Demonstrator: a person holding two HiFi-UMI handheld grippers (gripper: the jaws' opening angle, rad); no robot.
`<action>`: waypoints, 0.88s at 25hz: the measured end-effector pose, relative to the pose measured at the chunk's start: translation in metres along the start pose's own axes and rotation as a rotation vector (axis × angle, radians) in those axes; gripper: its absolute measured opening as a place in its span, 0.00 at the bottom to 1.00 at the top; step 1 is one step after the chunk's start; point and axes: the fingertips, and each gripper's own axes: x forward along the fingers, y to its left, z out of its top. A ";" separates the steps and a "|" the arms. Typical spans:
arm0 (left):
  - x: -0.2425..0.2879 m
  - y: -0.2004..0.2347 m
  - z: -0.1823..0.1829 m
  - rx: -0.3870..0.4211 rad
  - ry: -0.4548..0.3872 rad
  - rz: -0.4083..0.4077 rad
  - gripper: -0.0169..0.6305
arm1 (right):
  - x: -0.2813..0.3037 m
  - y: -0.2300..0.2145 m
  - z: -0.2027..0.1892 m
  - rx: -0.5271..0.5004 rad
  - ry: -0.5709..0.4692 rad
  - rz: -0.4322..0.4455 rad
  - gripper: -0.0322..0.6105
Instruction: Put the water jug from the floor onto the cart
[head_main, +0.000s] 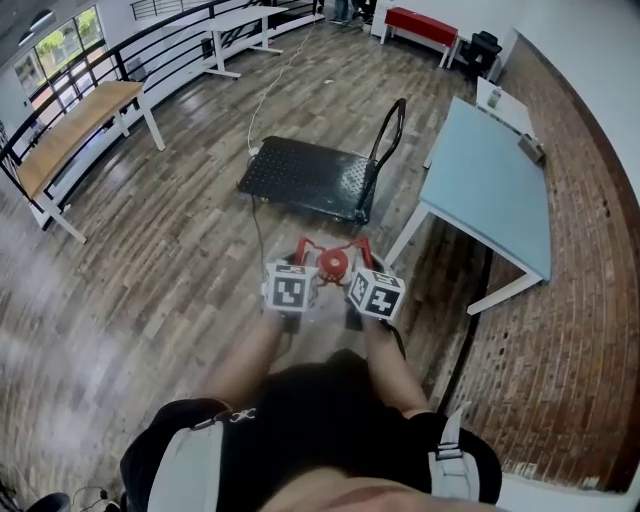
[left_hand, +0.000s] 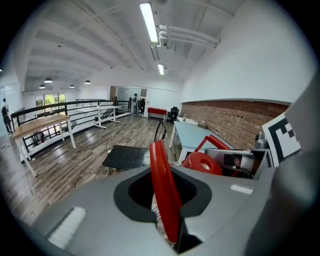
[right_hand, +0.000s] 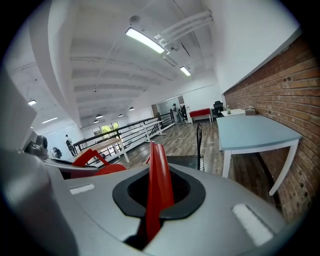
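Observation:
The water jug shows only as a red cap (head_main: 333, 265) with red handle loops beside it; its body is hidden under the grippers and my arms. My left gripper (head_main: 300, 268) and right gripper (head_main: 362, 270) flank the cap, marker cubes side by side. In the left gripper view a red handle strip (left_hand: 162, 185) stands between the grey jaws, leaning left, with clear film beside it. The right gripper view shows another red strip (right_hand: 159, 175) pinched tight between its jaws. The black flat cart (head_main: 305, 178) stands on the floor ahead, its push handle (head_main: 392, 125) at the right end.
A light blue table (head_main: 490, 185) stands right of the cart, against a brick wall (head_main: 580, 300). A white cable (head_main: 262, 110) runs across the wooden floor to the cart. A wooden bench (head_main: 70, 125) and a black railing (head_main: 150, 50) line the left side.

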 end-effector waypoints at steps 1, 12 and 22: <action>0.000 0.003 0.000 -0.004 0.000 -0.001 0.10 | 0.001 0.002 0.000 -0.002 -0.002 -0.002 0.08; 0.027 0.037 0.003 -0.045 0.005 -0.009 0.09 | 0.045 0.019 0.001 -0.041 0.032 0.040 0.09; 0.087 0.053 0.049 -0.037 0.011 0.014 0.10 | 0.112 0.002 0.038 -0.027 0.040 0.071 0.09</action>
